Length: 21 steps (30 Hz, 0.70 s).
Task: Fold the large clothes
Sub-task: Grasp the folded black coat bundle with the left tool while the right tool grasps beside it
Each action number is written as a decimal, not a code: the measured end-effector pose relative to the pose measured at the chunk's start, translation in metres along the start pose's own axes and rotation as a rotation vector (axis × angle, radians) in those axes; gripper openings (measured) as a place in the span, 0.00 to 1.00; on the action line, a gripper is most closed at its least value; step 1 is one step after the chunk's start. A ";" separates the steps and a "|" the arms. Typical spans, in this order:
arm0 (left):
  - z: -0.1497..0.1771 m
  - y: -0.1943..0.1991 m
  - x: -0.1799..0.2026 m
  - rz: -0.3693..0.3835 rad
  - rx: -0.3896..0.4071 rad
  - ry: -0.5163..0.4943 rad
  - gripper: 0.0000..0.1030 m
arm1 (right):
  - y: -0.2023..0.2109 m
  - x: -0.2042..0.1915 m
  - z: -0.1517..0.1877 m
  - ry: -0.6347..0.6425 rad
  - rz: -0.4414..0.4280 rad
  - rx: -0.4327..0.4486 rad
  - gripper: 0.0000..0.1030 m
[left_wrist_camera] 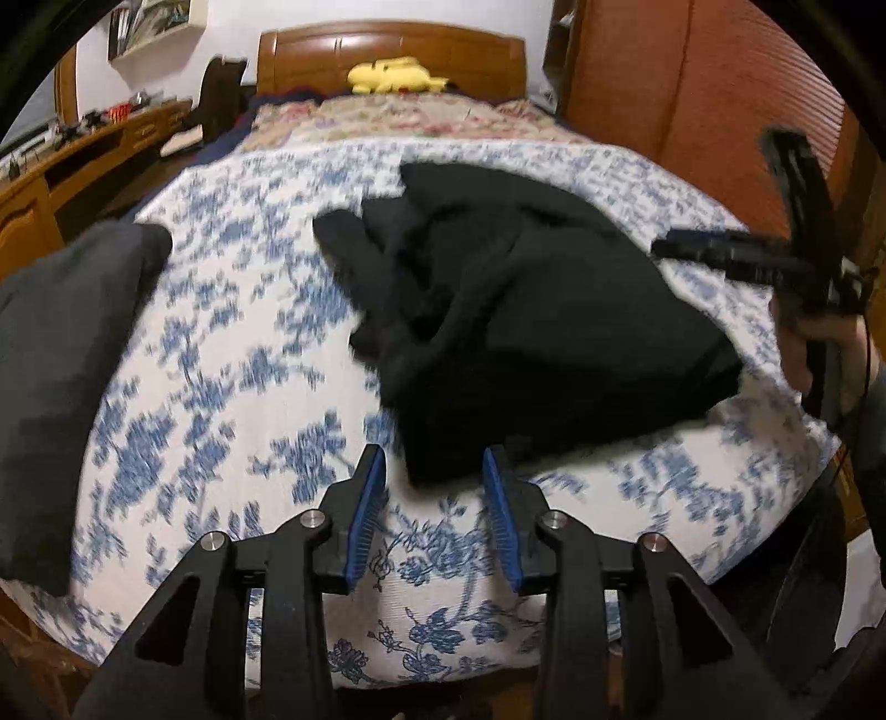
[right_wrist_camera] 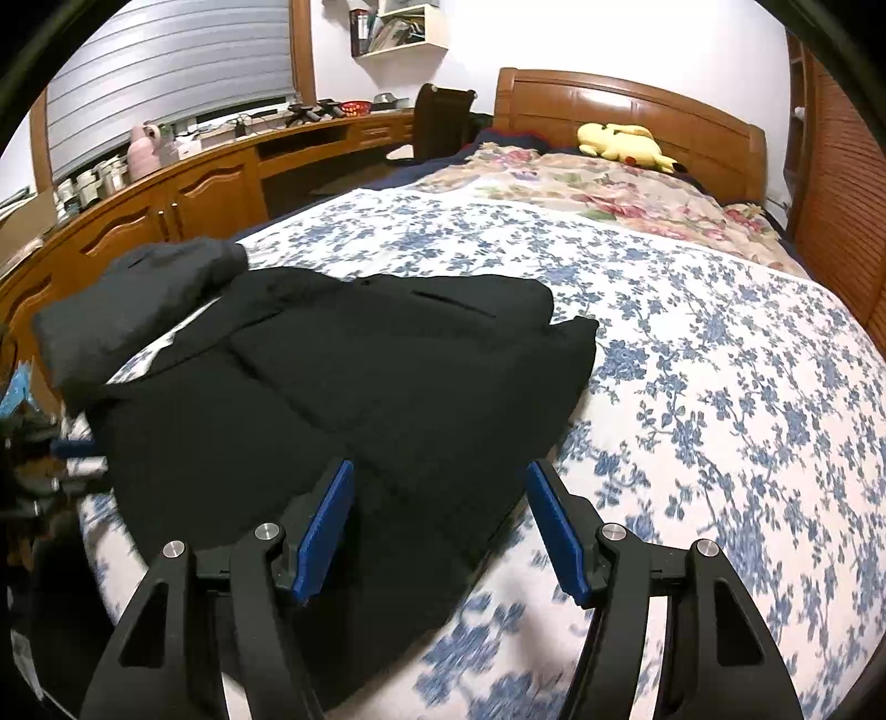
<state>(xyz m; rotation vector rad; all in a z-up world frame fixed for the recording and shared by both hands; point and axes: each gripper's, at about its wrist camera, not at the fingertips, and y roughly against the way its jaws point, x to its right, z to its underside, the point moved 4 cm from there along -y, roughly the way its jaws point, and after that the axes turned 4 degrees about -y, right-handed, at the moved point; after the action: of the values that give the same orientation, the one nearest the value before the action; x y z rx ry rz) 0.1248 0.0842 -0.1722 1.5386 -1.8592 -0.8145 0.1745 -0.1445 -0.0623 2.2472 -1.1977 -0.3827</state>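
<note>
Left gripper (left_wrist_camera: 433, 471) spread, empty; black jacket (left_wrist_camera: 526, 310) just ahead on bed (left_wrist_camera: 221, 343). Right gripper (right_wrist_camera: 440, 487) spread above jacket.

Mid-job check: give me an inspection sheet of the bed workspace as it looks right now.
Surface: bed sheet, blue floral on white, lightly wrinkled.
Job's things: black garment lying bunched near the bed's foot; grey garment beside it at the bed's edge.
Clutter: yellow plush toy by the headboard; floral quilt further up the bed.
Grippers: left gripper open, holding nothing, at the black garment's edge; right gripper open, holding nothing, over the garment.
Cables: a thin cord seems to run by the right hand; blurred.
Surroundings: wooden desk, wall shelf.
</note>
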 end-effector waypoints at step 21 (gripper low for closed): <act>-0.005 -0.023 -0.011 -0.020 -0.023 0.055 0.43 | -0.050 0.038 -0.031 -0.057 0.013 0.013 0.70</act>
<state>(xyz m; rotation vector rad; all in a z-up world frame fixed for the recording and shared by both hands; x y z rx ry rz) 0.1447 0.0908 -0.1869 1.5526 -1.7914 -0.7919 0.2444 -0.1435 -0.0663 2.2522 -1.2462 -0.4376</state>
